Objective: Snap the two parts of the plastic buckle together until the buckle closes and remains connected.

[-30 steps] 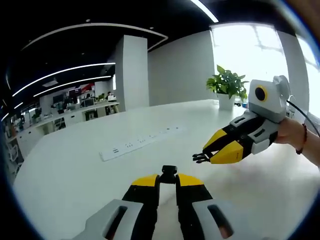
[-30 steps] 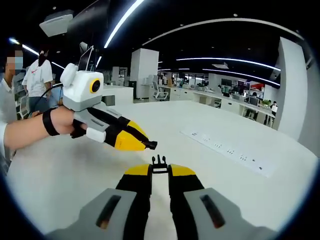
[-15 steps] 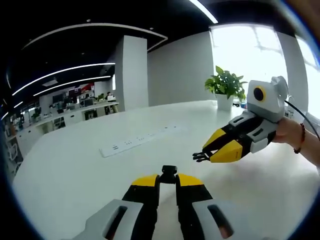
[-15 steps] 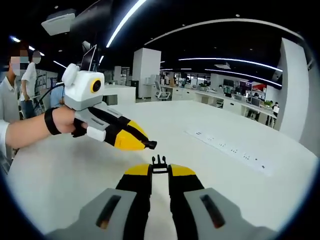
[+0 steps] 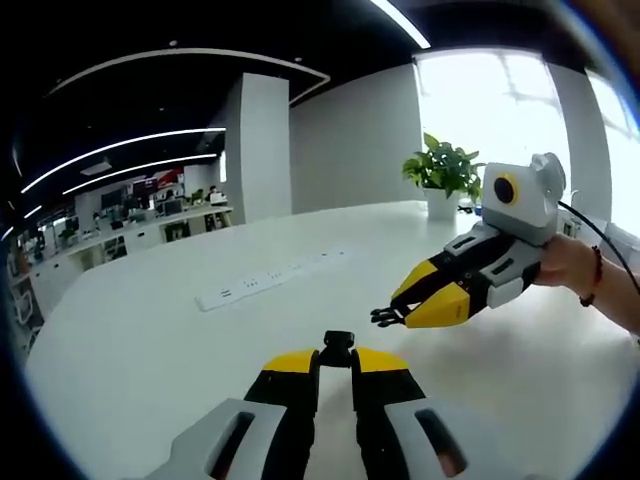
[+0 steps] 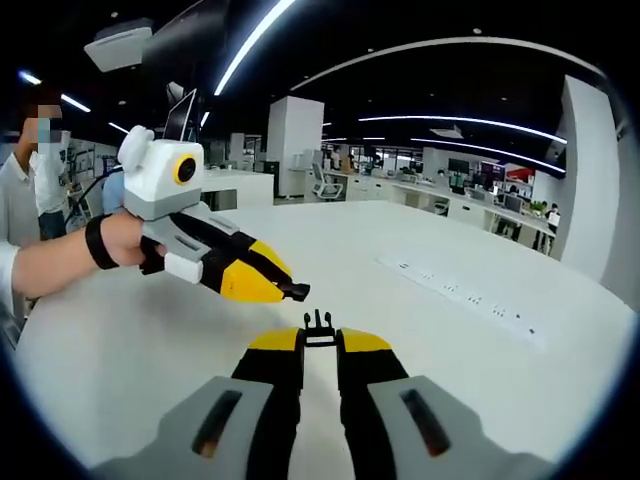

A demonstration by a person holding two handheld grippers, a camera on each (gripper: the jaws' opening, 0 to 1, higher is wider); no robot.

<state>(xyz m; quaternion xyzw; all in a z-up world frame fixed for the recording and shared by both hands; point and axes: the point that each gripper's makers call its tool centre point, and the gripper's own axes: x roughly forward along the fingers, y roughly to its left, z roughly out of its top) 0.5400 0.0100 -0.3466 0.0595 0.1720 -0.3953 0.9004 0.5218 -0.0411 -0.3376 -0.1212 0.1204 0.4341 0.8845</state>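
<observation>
Black plastic buckle halves held mid-air above white table (image 5: pixel 130 350): L gripper (image 5: pixel 336 357) clamps socket half (image 5: pixel 337 345), R gripper (image 6: pixel 318 335) clamps pronged half (image 6: pixel 318 322); tips near, apart, facing for mating.

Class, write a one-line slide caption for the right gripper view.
Two grippers each hold one black buckle half, not yet joined.

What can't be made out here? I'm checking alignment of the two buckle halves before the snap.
- Small black socket half of the plastic buckle, left gripper view: mostly buried between the left tool tips.
- Small black pronged half, right gripper view: base hidden in the right tool; prongs too small to judge.
- Long white power strip on the white table: sockets too small to read.
</observation>
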